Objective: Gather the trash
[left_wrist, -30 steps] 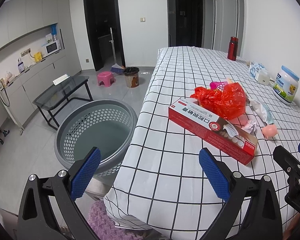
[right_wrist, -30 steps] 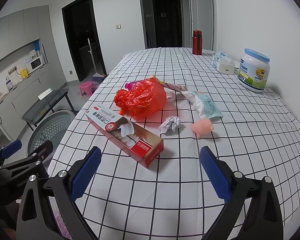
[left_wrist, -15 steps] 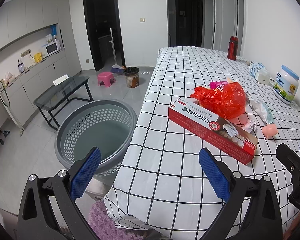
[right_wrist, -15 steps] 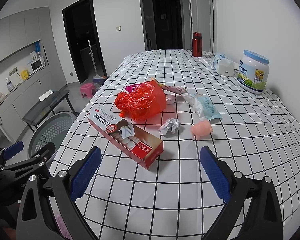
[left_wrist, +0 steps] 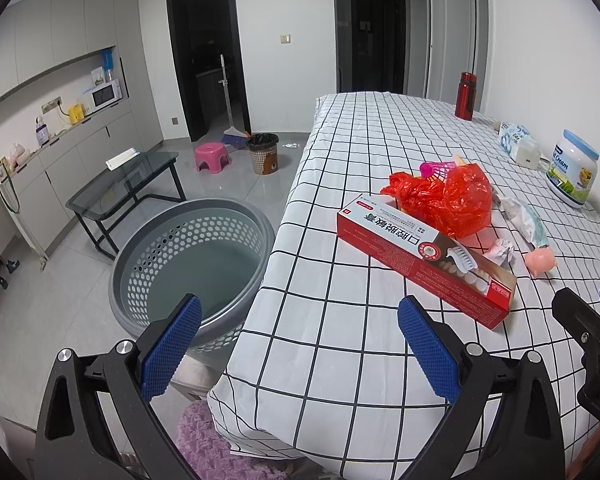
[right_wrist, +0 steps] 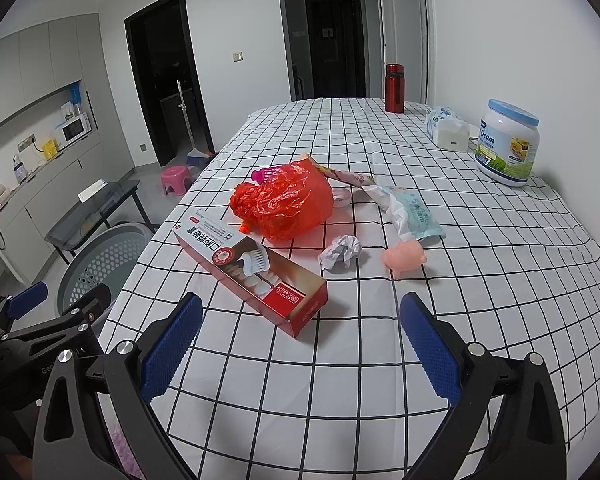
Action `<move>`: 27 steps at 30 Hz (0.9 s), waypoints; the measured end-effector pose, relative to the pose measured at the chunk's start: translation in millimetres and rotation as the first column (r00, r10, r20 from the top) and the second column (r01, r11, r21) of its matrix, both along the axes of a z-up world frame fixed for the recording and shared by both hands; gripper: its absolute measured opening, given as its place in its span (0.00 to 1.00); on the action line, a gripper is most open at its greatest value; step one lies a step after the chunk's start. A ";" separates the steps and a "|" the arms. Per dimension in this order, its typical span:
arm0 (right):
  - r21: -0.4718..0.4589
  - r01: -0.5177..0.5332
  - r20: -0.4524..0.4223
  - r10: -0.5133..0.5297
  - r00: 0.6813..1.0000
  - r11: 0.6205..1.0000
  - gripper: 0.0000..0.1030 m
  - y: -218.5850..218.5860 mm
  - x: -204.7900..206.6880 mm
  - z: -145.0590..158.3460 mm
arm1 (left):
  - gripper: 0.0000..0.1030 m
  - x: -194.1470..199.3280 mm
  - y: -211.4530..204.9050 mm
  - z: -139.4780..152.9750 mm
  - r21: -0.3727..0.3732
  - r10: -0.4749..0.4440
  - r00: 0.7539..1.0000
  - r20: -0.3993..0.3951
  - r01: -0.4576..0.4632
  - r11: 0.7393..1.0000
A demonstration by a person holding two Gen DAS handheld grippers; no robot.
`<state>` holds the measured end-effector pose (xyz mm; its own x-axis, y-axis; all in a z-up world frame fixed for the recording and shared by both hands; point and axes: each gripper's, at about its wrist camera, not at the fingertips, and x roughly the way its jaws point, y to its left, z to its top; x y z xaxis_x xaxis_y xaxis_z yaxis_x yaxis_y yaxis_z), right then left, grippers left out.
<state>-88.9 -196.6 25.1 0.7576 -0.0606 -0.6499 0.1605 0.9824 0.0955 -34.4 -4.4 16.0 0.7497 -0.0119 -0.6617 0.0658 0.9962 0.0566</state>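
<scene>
Trash lies in a loose cluster on the checked tablecloth (right_wrist: 480,280), ahead of both claws and touched by neither. The right gripper (right_wrist: 300,344) hangs released, its blue pads spread wide above the near part of the cloth, nothing between them. From it, the red toothpaste box (right_wrist: 252,268) sits closest, at about 11 o'clock, its near end just beyond the fingertips. Past that, at 12 o'clock, rests a crumpled paper ball (right_wrist: 340,251), with a small pink pig toy (right_wrist: 405,258) near it at 1 o'clock. Farther out, a red plastic bag (right_wrist: 286,202) bulges against the box's far end, and a torn pale-blue wrapper (right_wrist: 414,216) stretches away at 1 o'clock.

The left gripper (left_wrist: 300,352) is likewise released and empty-handed, straddling the table's edge. The box (left_wrist: 424,256) lies at its 1 o'clock, the bag (left_wrist: 448,196) beyond. At its 10 o'clock, down on the floor beside the table, stands a grey perforated basket (left_wrist: 172,240).
</scene>
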 end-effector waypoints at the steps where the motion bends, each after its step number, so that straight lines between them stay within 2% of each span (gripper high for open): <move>1: 0.001 0.000 0.000 0.000 1.000 1.000 0.92 0.1 0.0 -0.3 | 0.94 0.1 -0.1 0.1 -0.001 0.000 1.000 -0.001 0.000 1.000; 17: 0.013 -0.006 -0.010 0.007 1.000 1.000 0.92 -0.6 2.6 -6.7 | 0.94 1.4 0.8 -5.4 0.005 0.003 1.000 -0.019 -0.003 1.000; 22: 0.042 0.003 -0.030 -0.001 1.000 0.999 0.92 -13.8 4.3 -14.6 | 0.94 1.9 -2.2 -5.8 0.002 0.011 1.000 -0.007 -0.011 1.000; 27: 0.047 0.056 -0.055 -0.053 0.997 0.997 0.92 -40.0 5.4 -24.5 | 0.94 11.4 -9.4 -16.1 -0.008 0.005 0.999 -0.044 -0.005 1.000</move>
